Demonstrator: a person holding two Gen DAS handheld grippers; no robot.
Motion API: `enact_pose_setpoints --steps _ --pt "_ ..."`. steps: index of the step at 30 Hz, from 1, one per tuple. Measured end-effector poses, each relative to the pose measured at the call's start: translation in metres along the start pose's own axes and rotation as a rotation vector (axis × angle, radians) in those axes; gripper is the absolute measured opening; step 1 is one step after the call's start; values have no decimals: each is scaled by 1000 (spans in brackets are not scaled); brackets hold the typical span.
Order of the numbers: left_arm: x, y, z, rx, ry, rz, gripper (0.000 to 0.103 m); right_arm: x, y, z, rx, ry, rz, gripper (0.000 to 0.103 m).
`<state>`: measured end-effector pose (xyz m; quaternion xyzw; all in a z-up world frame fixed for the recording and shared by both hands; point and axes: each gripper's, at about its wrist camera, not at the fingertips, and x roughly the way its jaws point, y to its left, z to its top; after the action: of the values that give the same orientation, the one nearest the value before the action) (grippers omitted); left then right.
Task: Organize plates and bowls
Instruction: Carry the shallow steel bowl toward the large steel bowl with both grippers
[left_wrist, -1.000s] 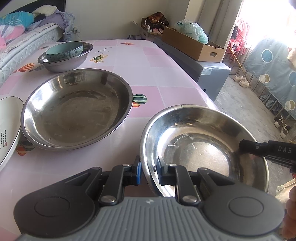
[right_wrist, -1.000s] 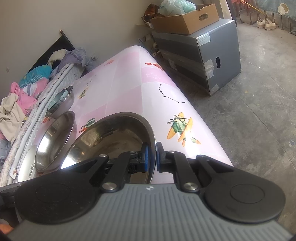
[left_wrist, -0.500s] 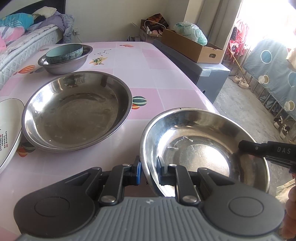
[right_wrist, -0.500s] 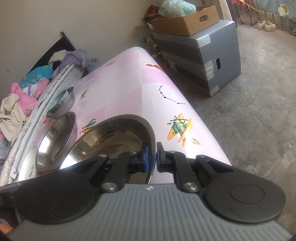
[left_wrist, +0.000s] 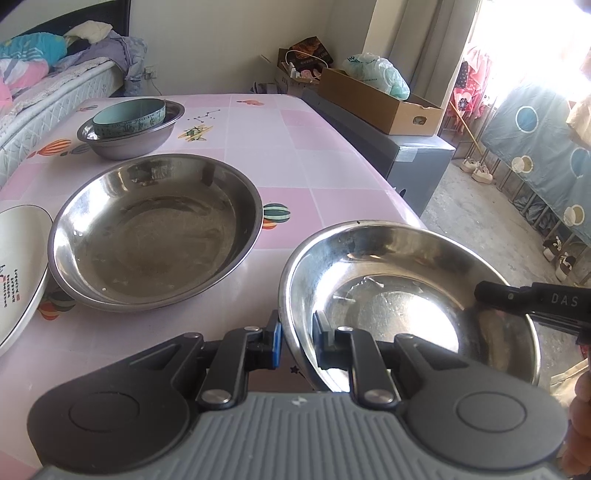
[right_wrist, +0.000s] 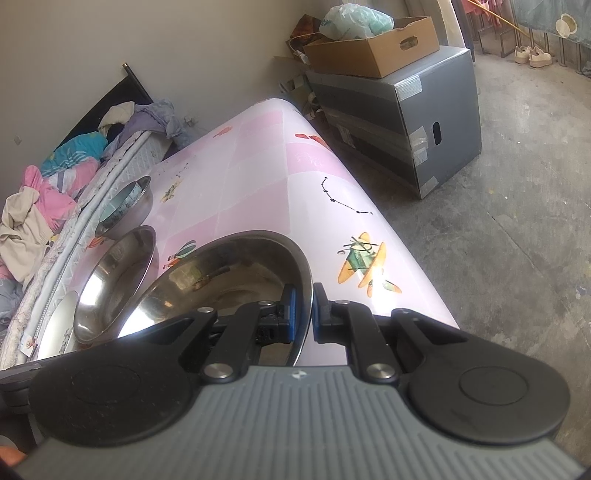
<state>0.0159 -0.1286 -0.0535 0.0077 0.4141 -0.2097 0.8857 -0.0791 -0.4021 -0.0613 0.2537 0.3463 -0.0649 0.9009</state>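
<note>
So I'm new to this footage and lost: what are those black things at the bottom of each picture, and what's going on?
Each is a hand-held gripper carrying its own camera, so each picture looks along one tool's two fingers. The left hand-held gripper and the right hand-held gripper are both shut on opposite rims of one steel bowl. On the pink table sit a wider steel bowl, a white plate, and a teal bowl inside a small steel bowl.

Both the left tongs (left_wrist: 297, 334) and the right tongs (right_wrist: 303, 308) are clamped tight, each pointing steeply downward.
</note>
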Motion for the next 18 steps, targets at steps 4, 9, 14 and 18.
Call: enact_pose_setpoints --steps 4,9,14,18 --pt "-4 0 1 1 -11 -3 16 -5 3 -1 -5 -11 0 9" --pt "-9 0 2 -2 -25 -3 16 -10 5 -2 -12 -20 2 9" --pt "-15 3 2 -7 -37 -2 16 -14 7 -1 -21 -28 7 9" --pt "-20 5 4 -12 -48 3 16 -16 12 0 -27 -33 14 9"
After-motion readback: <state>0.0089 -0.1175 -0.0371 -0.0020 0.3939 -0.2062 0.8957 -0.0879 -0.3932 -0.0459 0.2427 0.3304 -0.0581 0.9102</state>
